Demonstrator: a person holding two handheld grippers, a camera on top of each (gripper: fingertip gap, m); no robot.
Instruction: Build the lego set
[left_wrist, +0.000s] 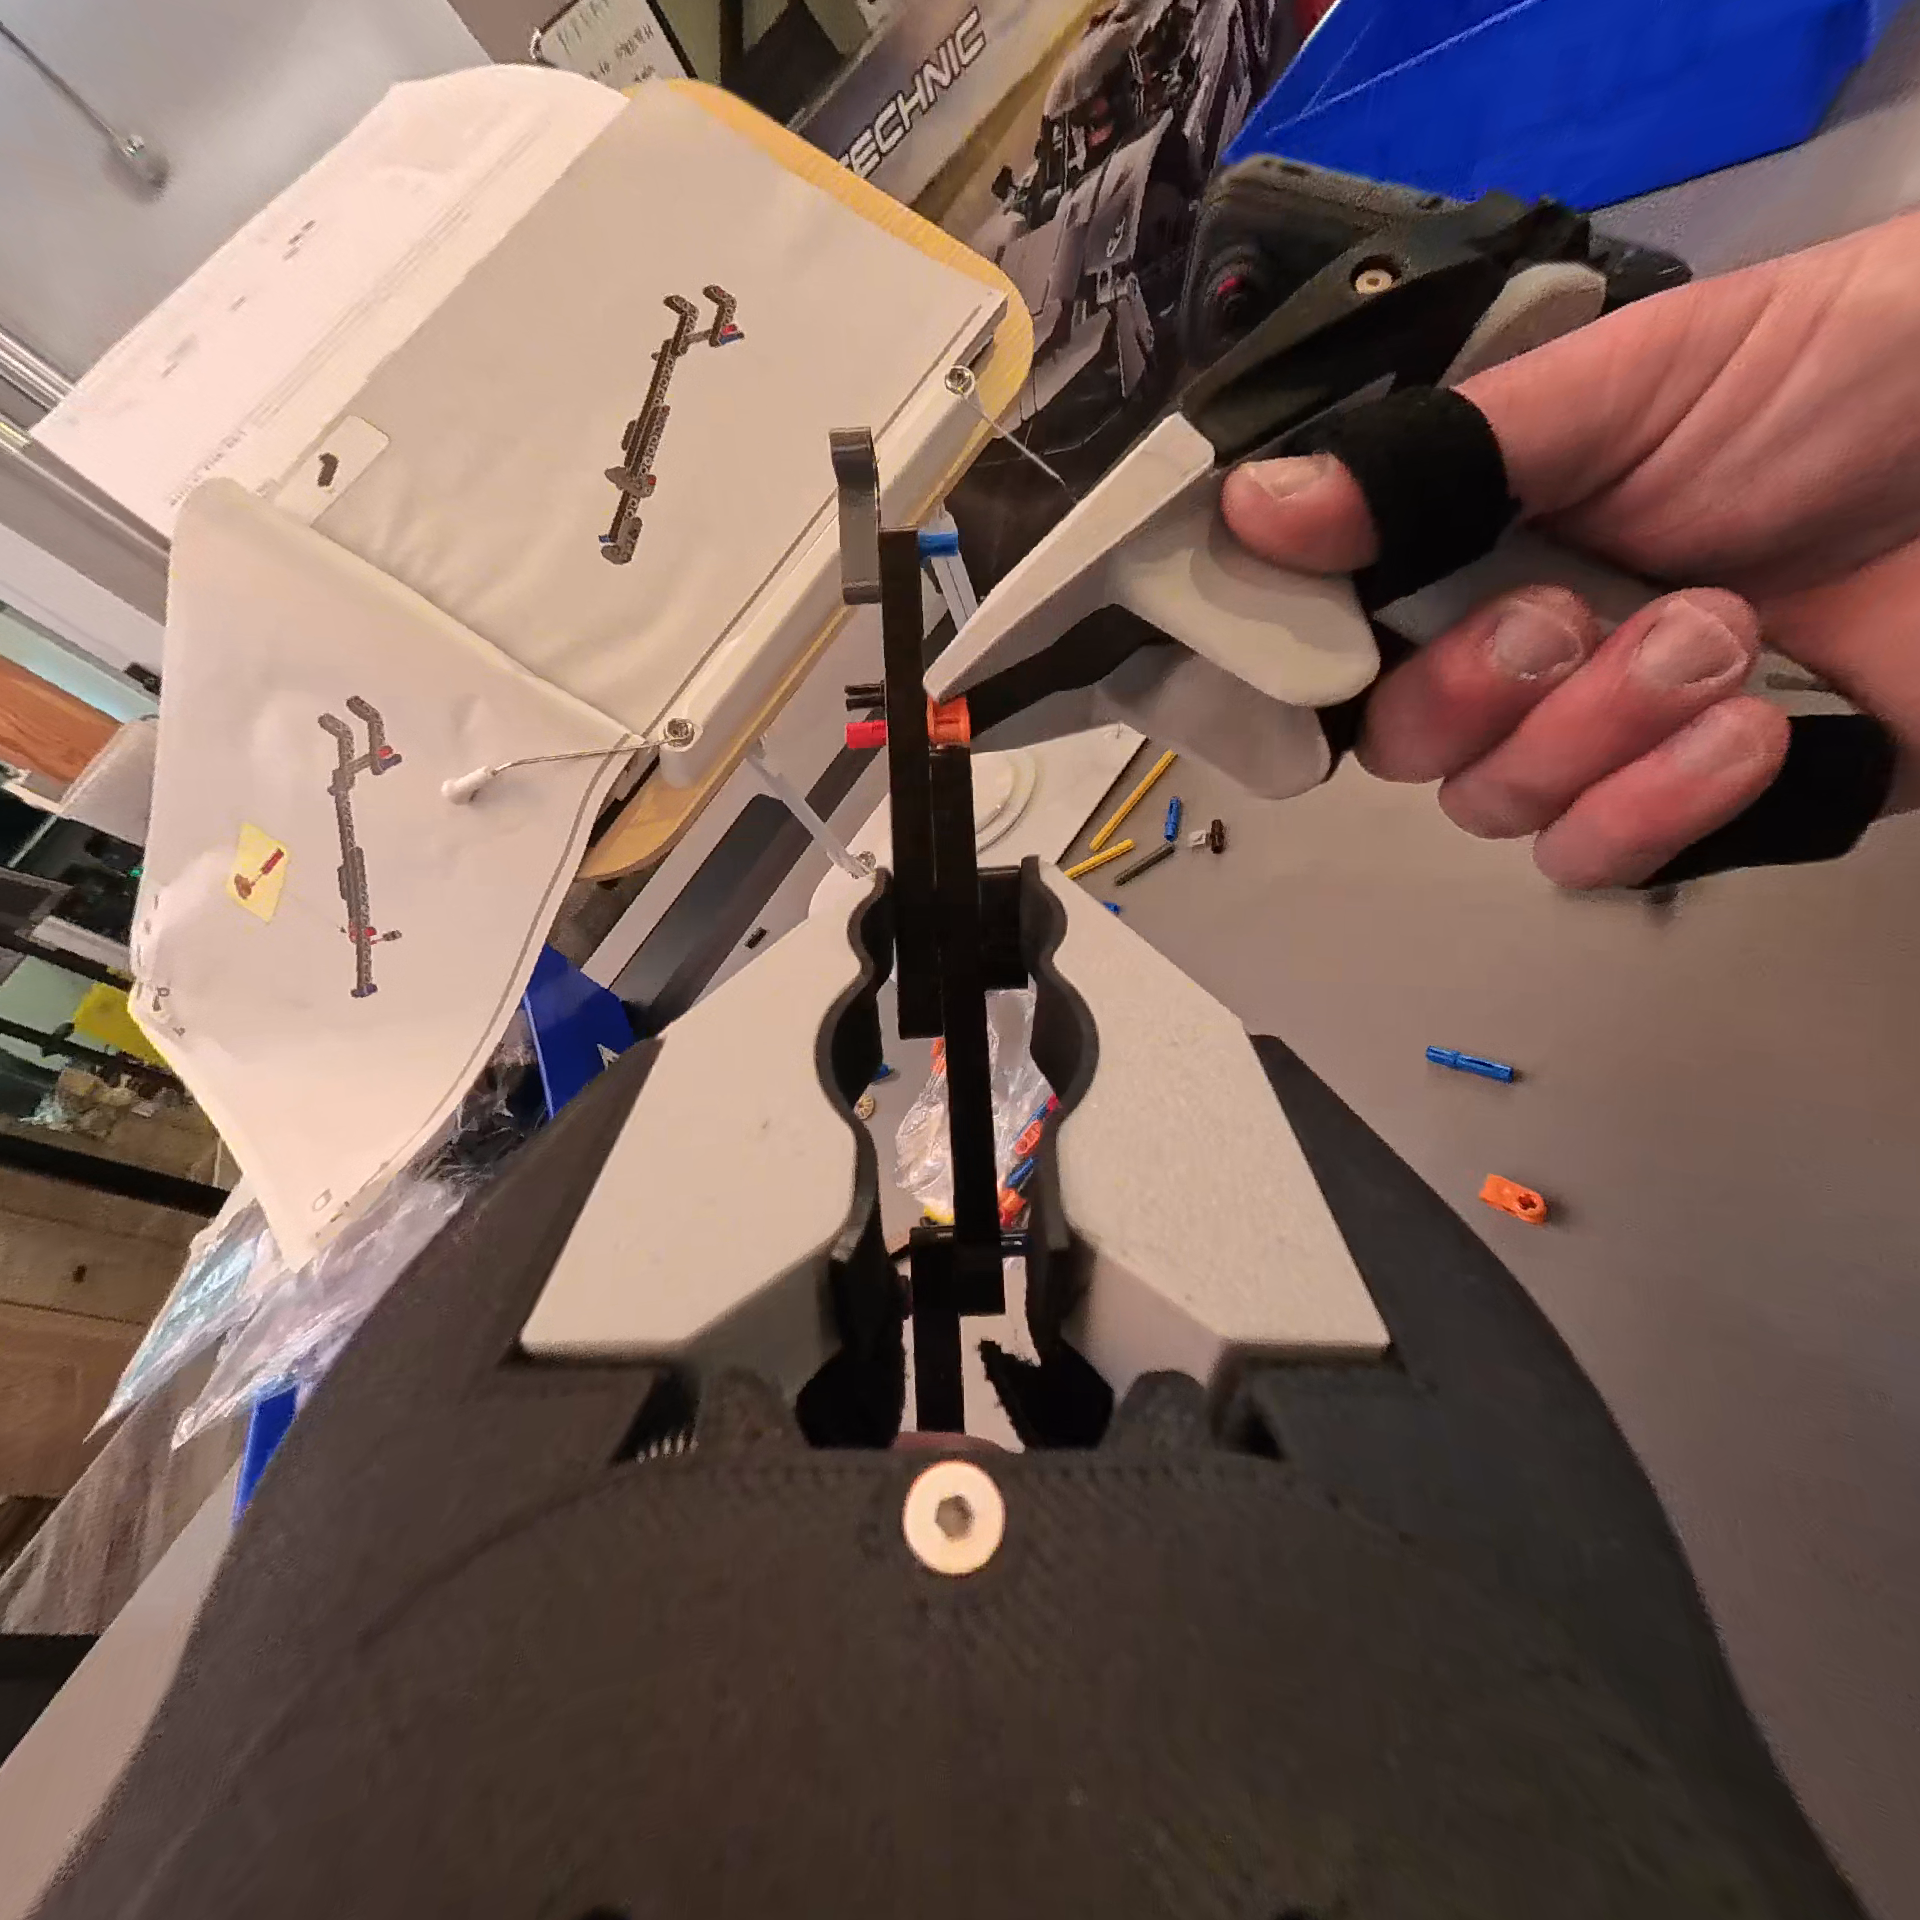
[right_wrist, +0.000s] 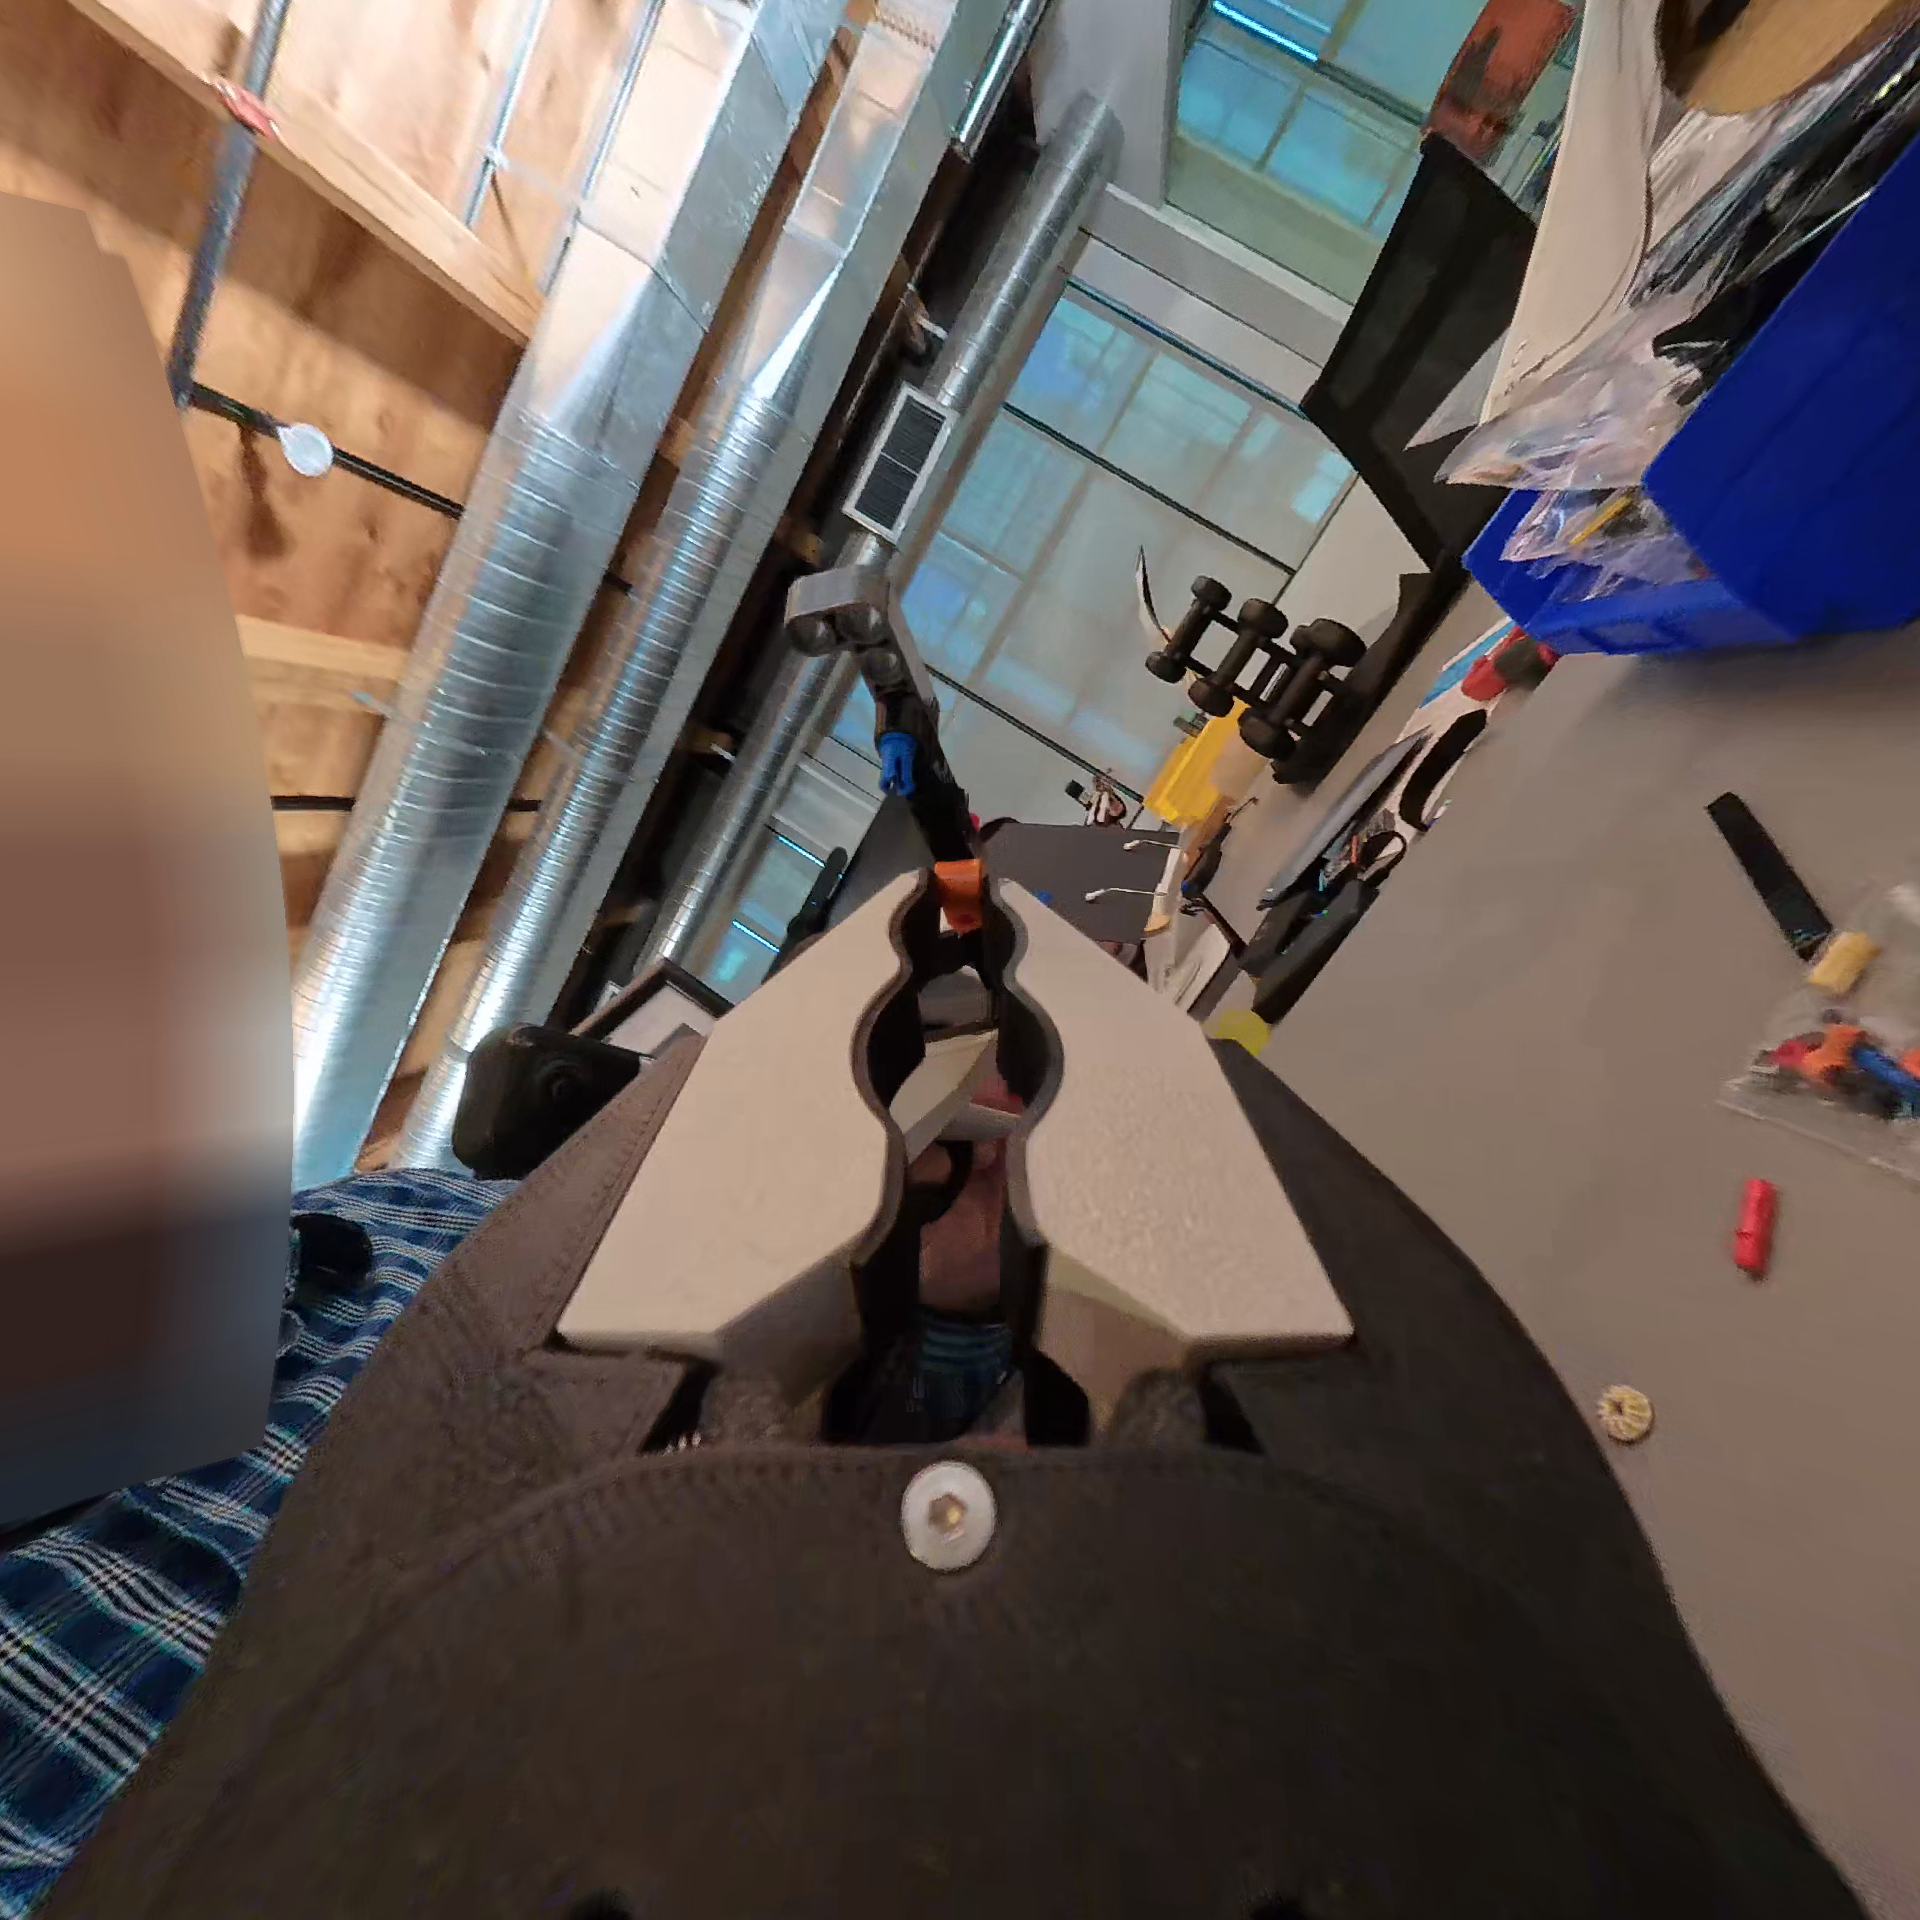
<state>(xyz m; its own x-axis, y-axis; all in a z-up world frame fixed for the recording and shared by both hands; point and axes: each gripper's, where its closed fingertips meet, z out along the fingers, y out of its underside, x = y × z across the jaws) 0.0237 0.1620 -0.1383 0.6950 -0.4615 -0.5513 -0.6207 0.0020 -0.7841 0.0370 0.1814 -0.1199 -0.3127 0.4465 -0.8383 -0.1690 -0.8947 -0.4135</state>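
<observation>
Black beam assembly (left_wrist: 918, 831) stands upright, pinched in the left tongs (left_wrist: 956, 914) at centre. At 1 o'clock, the right tongs (left_wrist: 951, 698) pinch its orange connector (left_wrist: 948, 719). Beyond, at 10 o'clock, an open instruction booklet (left_wrist: 582, 436); loose pins dot the grey worktop (left_wrist: 1455, 987) at 3 o'clock.

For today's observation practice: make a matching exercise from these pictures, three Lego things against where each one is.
Things:
1. black beam assembly
2. orange connector
3. loose blue pin

Places:
A. lying alone on the grey table
B. at the right gripper's fingers
C. clamped upright in the left gripper

Pairs: 1-C, 2-B, 3-A
</observation>
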